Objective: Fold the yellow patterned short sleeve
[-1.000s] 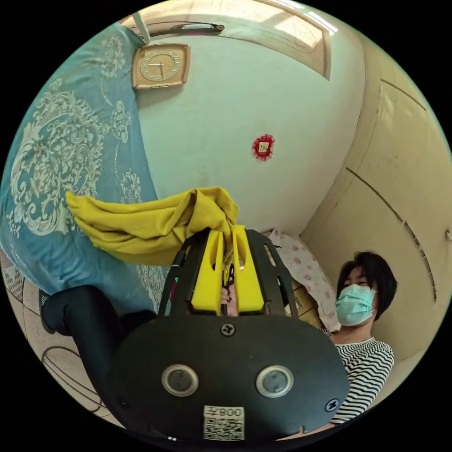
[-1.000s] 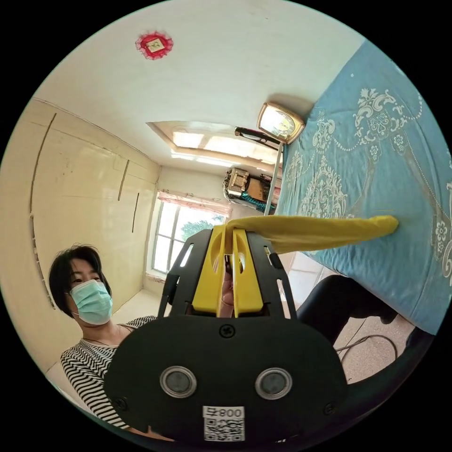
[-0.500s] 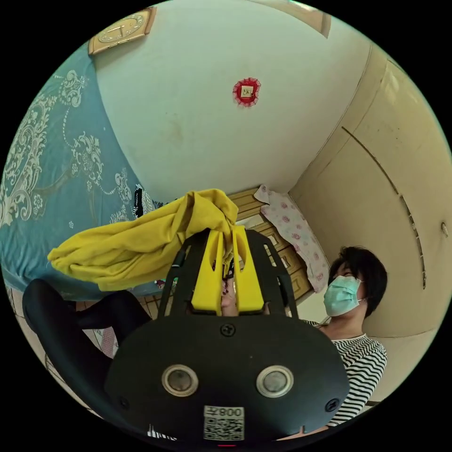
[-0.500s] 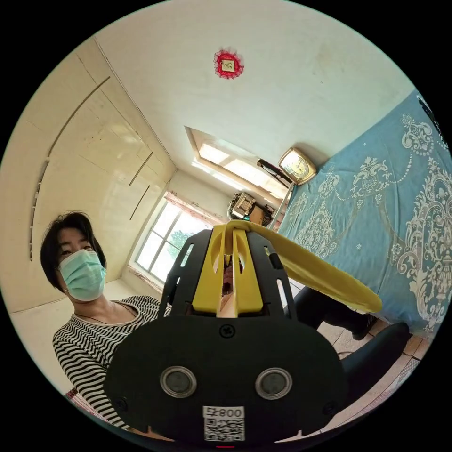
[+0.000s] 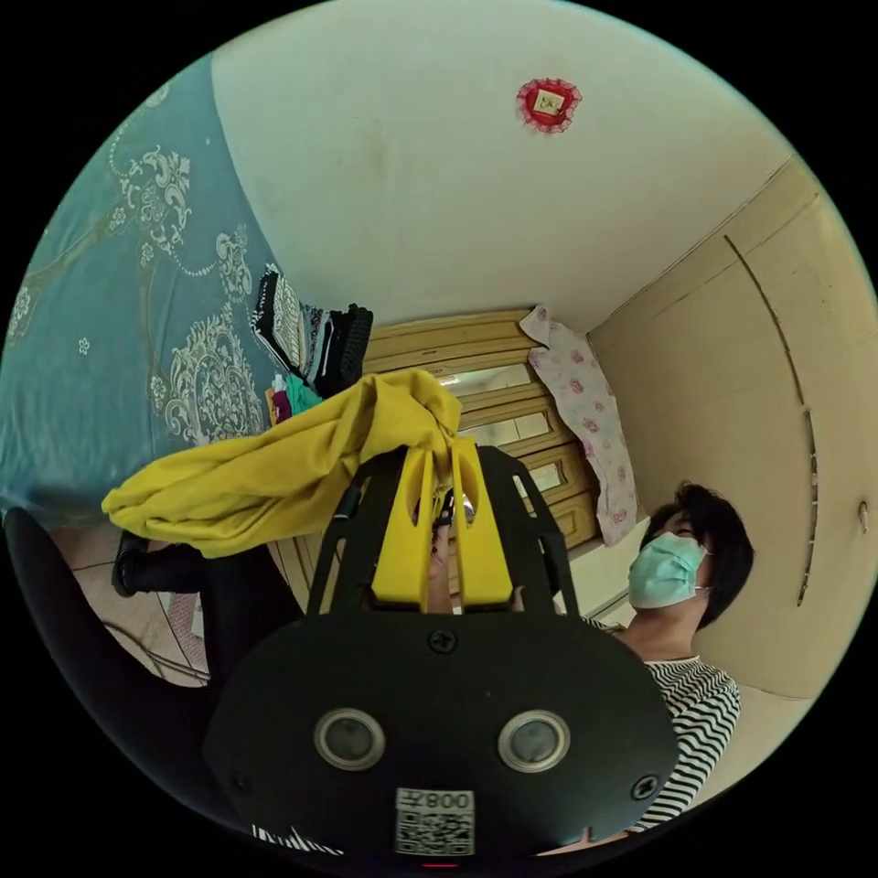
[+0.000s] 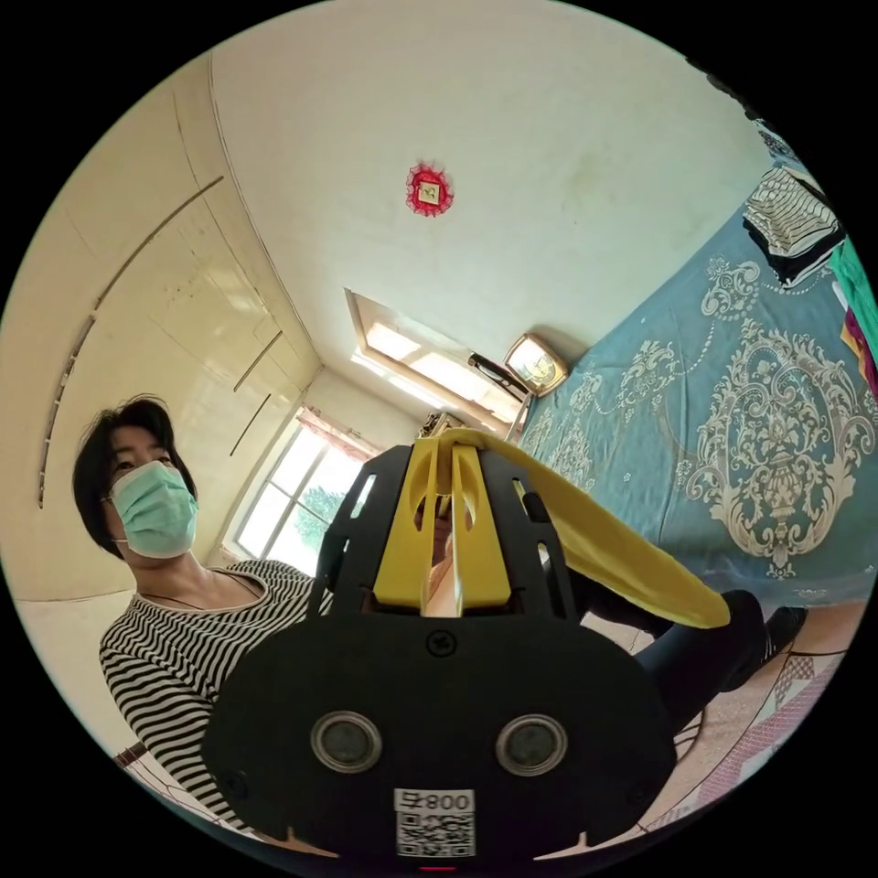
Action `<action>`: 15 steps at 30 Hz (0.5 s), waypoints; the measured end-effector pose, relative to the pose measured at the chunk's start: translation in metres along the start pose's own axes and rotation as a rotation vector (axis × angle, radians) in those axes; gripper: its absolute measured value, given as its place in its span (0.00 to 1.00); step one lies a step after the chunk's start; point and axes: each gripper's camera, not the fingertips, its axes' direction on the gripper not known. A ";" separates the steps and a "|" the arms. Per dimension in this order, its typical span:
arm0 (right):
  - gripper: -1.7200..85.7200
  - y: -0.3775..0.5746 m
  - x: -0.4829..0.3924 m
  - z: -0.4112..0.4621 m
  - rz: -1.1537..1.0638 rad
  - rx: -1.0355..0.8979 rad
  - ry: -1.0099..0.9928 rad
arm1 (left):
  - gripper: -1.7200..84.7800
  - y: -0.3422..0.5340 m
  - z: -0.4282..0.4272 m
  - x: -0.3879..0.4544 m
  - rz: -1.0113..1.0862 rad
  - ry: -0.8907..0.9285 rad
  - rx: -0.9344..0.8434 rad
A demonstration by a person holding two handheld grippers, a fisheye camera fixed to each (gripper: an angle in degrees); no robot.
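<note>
Since a second ago the yellow shirt (image 5: 274,466) hangs lower (off the bed (image 6: 732,402)); both the left gripper (image 5: 442,444) and right gripper (image 6: 443,442), raised, stay clamped on its fabric.

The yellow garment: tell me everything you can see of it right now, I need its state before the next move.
The yellow garment looks like soft, plain mustard knit; no pattern is visible on the showing side. It is off the bed, hanging in the air. In the left gripper view the left gripper pinches a bunched, wrinkled end, the rest trailing away in loose folds. In the right gripper view the right gripper clamps a smooth folded band that slopes away.
</note>
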 end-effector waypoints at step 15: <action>0.04 -0.296 0.282 -0.068 -0.020 -0.009 0.180 | 0.07 -0.344 0.237 -0.059 0.033 -0.011 -0.039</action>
